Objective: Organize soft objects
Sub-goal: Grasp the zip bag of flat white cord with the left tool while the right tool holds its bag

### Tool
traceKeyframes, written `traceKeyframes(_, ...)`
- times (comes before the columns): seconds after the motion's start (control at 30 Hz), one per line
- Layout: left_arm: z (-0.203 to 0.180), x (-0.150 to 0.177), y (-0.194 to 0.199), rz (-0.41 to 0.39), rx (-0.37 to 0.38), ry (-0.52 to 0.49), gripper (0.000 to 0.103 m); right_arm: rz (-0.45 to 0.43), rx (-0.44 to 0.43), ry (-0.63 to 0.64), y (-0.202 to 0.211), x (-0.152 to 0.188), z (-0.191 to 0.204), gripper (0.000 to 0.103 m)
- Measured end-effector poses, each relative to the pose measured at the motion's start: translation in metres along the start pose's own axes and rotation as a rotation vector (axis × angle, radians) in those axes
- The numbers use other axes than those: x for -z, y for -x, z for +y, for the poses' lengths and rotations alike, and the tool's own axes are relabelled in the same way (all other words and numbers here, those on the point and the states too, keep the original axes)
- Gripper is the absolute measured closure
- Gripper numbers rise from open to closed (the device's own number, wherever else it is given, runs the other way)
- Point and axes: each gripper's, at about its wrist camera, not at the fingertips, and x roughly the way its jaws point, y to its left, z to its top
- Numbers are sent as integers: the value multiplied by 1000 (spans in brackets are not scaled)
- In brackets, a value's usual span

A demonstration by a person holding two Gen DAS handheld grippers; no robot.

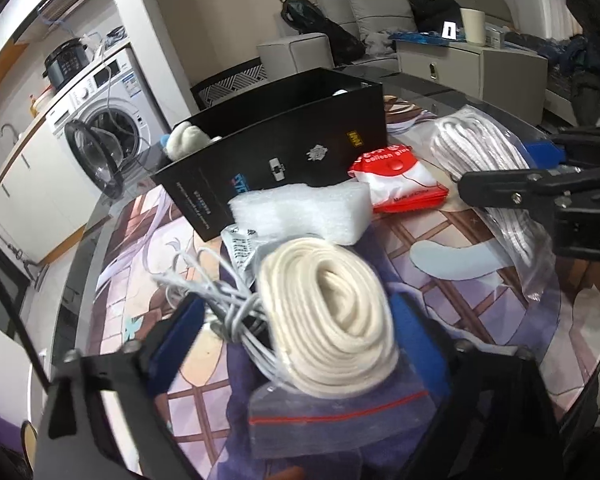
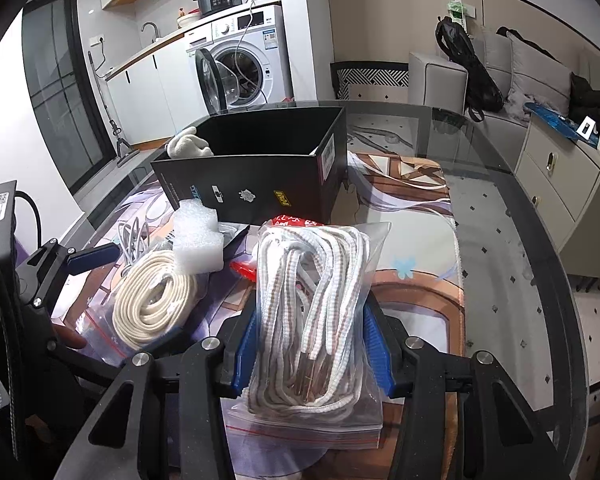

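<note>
Gripping the bag of white laces between its blue pads, the right gripper holds it just above the printed mat. The left gripper stands open around the bagged cream rope, which lies on the mat beside a foam block (whether the pads already touch the bag, I cannot tell). To do this step well, I think the left jaws should close on the thick middle of the coil, not on the loose plastic, before carrying it to the black box.

Foam block — before black box (open-topped)
</note>
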Motion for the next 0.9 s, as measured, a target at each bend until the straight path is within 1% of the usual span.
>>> traceKeyframes(0.03, -1, 0, 1, -8, 0, -10, 24, 0, 0, 0, 0, 0, 0, 55)
traceKeyframes(0.07, -2, 0, 3, -13, -7, -17, 26, 0, -1, 2, 1, 0, 0, 55)
traceKeyframes(0.13, -2, 1, 6, -30, -19, -32, 38, -1, -2, 4, 1, 0, 1, 55)
traceKeyframes(0.2, 1, 1, 10, -44, -8, -36, 45, 1, -1, 4, 1, 0, 1, 55)
traceKeyframes(0.33, 15, 5, 18, -63, 36, 1, 55, -2, 0, 8, 1, 0, 2, 55)
traceKeyframes(0.37, 19, 6, 21, -68, 49, 17, 56, -2, -1, 9, 1, -1, 2, 55)
traceKeyframes(0.47, 32, 8, 29, -104, 110, 74, 63, -4, -1, 12, 1, -1, 3, 55)
traceKeyframes(0.5, 36, 8, 32, -113, 117, 86, 65, -4, 0, 13, 1, -1, 4, 55)
traceKeyframes(0.6, 41, 9, 36, -130, 117, 94, 65, -3, -5, 18, 1, 0, 6, 55)
traceKeyframes(0.67, 41, 9, 35, -122, 102, 90, 65, -1, -7, 22, 0, 0, 7, 55)
traceKeyframes(0.77, 39, 10, 36, -111, 102, 83, 64, 0, -10, 28, -1, -1, 8, 55)
traceKeyframes(0.8, 38, 9, 36, -109, 101, 81, 60, -1, -10, 28, -1, -1, 7, 55)
traceKeyframes(0.83, 37, 10, 37, -106, 104, 75, 46, -1, -10, 28, -1, -1, 7, 55)
traceKeyframes(0.87, 35, 10, 36, -106, 103, 67, 38, -1, -10, 27, -1, -1, 7, 55)
traceKeyframes(0.9, 32, 10, 37, -110, 97, 54, 35, 0, -9, 27, -1, -1, 7, 55)
